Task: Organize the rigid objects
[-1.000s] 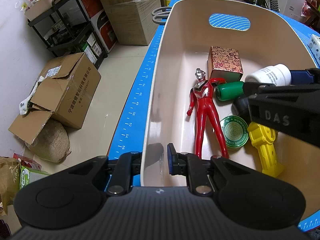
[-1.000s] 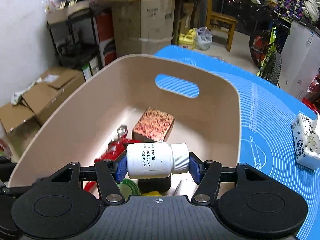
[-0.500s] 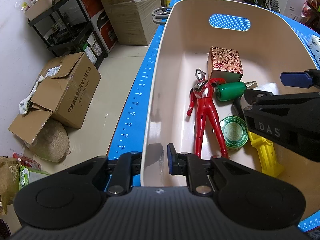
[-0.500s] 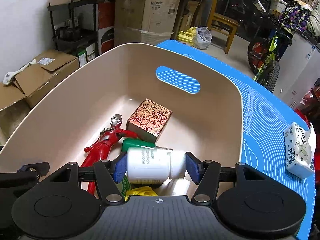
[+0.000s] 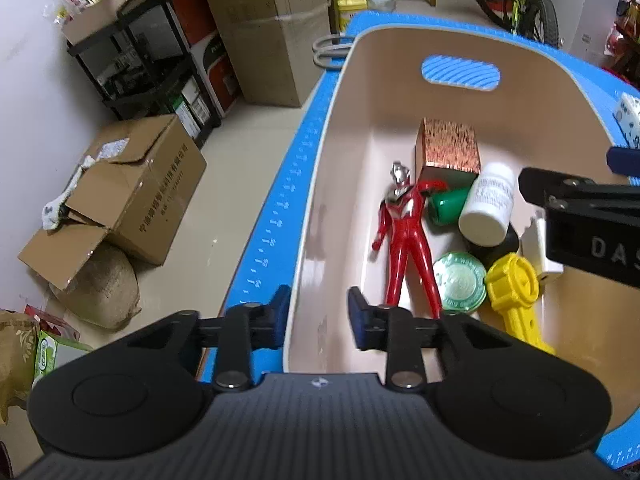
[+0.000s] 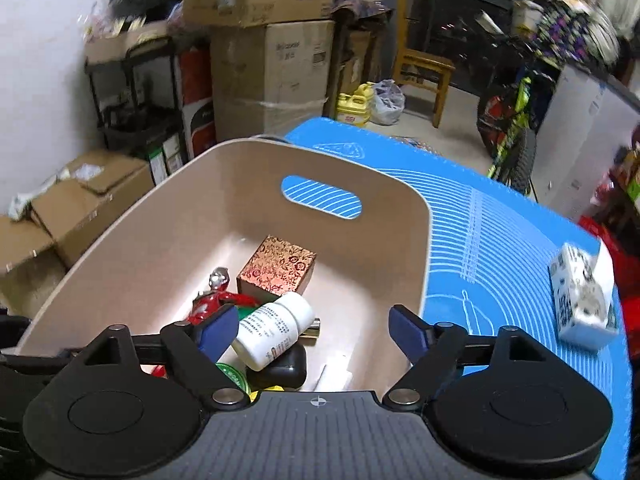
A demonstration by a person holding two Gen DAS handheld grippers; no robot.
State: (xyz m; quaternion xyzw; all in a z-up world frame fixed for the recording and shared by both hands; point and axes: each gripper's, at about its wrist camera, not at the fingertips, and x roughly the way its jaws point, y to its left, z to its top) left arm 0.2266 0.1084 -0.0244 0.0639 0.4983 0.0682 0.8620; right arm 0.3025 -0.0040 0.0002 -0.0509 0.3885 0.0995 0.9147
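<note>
The beige tub [image 6: 404, 240] sits at the bench's [image 6: 500, 240] left edge. The right tool [image 6: 308, 330], which held the white bottle [image 6: 276, 330] a second ago, is opening, empty; the bottle now lies on the pile inside. The left tool [image 5: 316, 314], earlier clamped on the tub's wall, is opening, straddling it untouched. One item stowed; the tissue pack [image 6: 582, 300] remains outside.

Tissue pack [image 5: 629, 120] cropped at edge

The basin [image 6: 404, 216] is beige on a blue mat [image 6: 500, 248] with white lines. Inside lie a red figure [image 5: 404, 224], a white bottle [image 6: 276, 330] and a red-gold floral box [image 6: 278, 266].
</note>
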